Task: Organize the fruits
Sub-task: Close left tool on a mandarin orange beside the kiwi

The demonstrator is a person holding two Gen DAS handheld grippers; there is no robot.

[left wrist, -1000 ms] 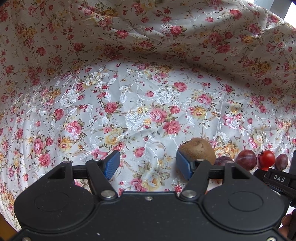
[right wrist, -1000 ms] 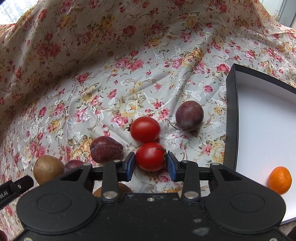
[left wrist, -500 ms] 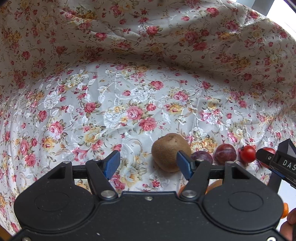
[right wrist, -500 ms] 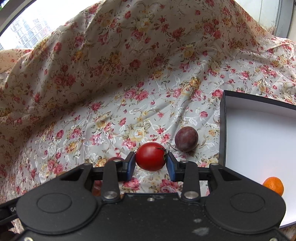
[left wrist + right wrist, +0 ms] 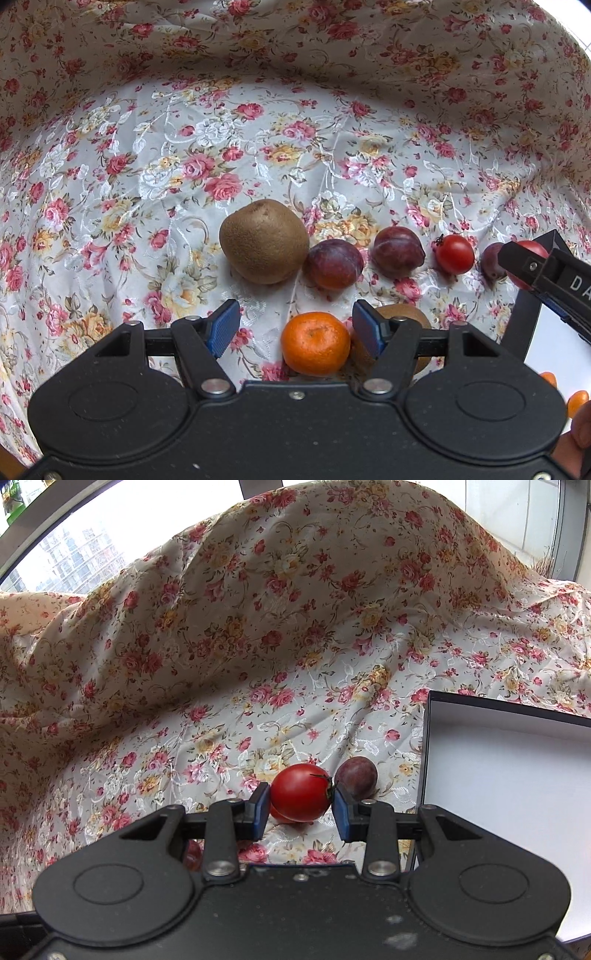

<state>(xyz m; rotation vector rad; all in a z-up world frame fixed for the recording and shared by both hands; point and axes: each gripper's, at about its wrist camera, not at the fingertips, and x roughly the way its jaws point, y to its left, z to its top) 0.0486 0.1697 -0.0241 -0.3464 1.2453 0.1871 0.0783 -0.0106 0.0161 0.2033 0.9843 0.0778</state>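
moved since a second ago: right hand-held black gripper with blue pads (image 5: 300, 814) has risen off the cloth with the round red tomato (image 5: 301, 792), so the rumpled floral cloth (image 5: 221, 686) sits lower in its view; the left view has slid over until a small round orange mandarin (image 5: 315, 343) shows between its pads.
right gripper: pinching the tomato, both blue pads pressed on its sides.
left gripper: left hand-held black gripper with blue pads (image 5: 297, 334) stands spread and empty, hovering over the mandarin (nearer its right pad, no contact that i can see).
step in hand: carrying the tomato, probably toward the shallow black-rimmed white box (image 5: 424, 760) at the right.
where the fruit lies: on the cloth, a fuzzy brown kiwi (image 5: 264, 242), two dark purple plums (image 5: 335, 264) and a second small red tomato (image 5: 454, 254) in a loose row; another plum (image 5: 356, 775) lies just beside the box.
next move calls for: swinging right over the rim, lowering, then releasing gently, as the tomato could roll.
for the left: centring on the mandarin before closing.
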